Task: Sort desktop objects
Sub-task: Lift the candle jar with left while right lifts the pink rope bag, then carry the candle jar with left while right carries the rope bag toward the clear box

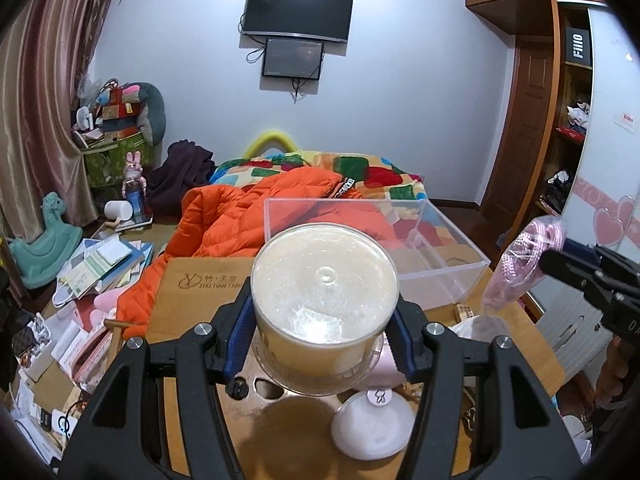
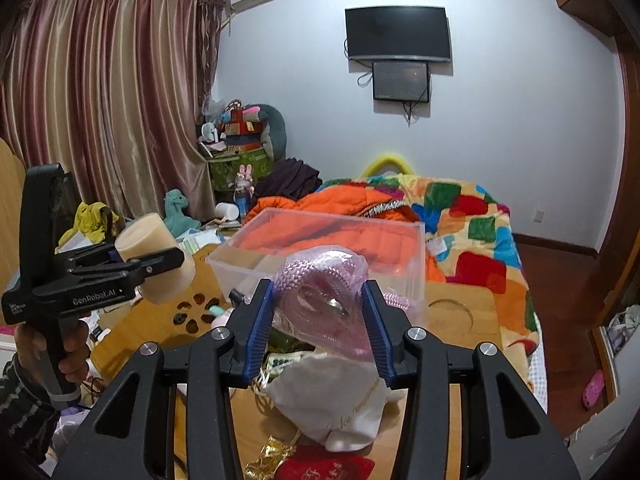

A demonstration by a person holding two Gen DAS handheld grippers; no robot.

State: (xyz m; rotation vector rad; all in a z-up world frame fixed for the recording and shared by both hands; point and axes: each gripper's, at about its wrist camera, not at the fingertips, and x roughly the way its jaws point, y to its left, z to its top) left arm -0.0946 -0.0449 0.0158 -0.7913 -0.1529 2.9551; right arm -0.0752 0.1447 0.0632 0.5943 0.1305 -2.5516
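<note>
My left gripper point(image 1: 325, 312) is shut on a round clear-lidded container of cream-coloured discs point(image 1: 325, 288), held above the wooden table point(image 1: 192, 304). It also shows in the right wrist view point(image 2: 154, 260), at the left. My right gripper point(image 2: 320, 312) is shut on a clear bag of coiled pink cord point(image 2: 320, 292), lifted above the table. That bag also shows in the left wrist view point(image 1: 524, 264), at the right. A clear plastic bin point(image 1: 436, 256) stands at the table's far side, and shows in the right wrist view point(image 2: 320, 248), just beyond the bag.
A white dome-shaped object point(image 1: 372, 426) sits on the table below the container. A white cloth pouch point(image 2: 332, 392), a red packet point(image 2: 328, 468) and gold trim lie under my right gripper. A bed with an orange jacket point(image 1: 240, 224) lies behind; clutter covers the left floor.
</note>
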